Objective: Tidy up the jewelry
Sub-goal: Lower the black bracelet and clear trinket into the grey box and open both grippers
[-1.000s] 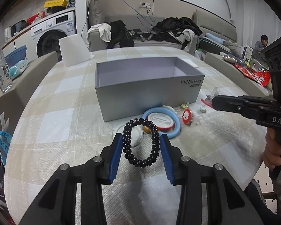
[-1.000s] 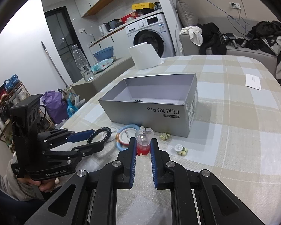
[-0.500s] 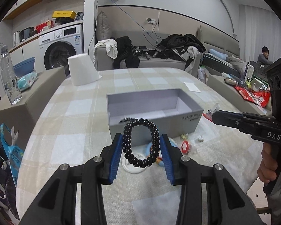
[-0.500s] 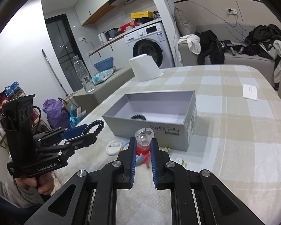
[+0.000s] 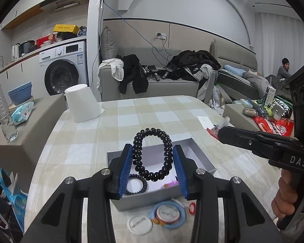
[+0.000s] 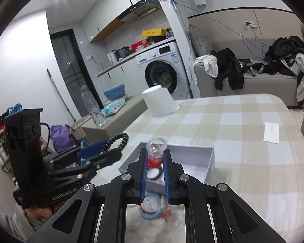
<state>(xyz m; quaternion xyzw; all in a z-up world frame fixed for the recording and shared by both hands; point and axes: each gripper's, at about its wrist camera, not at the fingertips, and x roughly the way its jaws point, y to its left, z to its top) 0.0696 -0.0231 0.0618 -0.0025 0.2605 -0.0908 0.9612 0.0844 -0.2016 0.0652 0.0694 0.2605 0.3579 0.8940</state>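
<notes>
Both grippers are being seen higher above the table than a second earlier, and the grey box, which was then standing beyond the fingertips, is now being looked into from above. The loose pieces on the checked tablecloth, formerly ahead of the fingers, are now lying low in both views, close under the tools.

The left gripper is being kept clamped on the black bead bracelet, whose loop is standing upright between the blue pads and over the open box. The right gripper is being kept pinched tight on a small clear-and-red ring, held over the near wall of the same box. Neither grip is being seen to differ from the earlier frames.

As for progress, the sorting is judged to be partly done. A second dark bracelet is already lying inside the box, with a small pink piece near it. Two items are being carried and are not yet released. Still left outside, just beside the near wall, are a blue ring-shaped bangle, a white round disc and a small red piece; further small bits may be hidden behind the fingers. Lowering and releasing both held pieces into the box is being taken as the step in hand, with the remaining pieces to be collected afterwards.
</notes>
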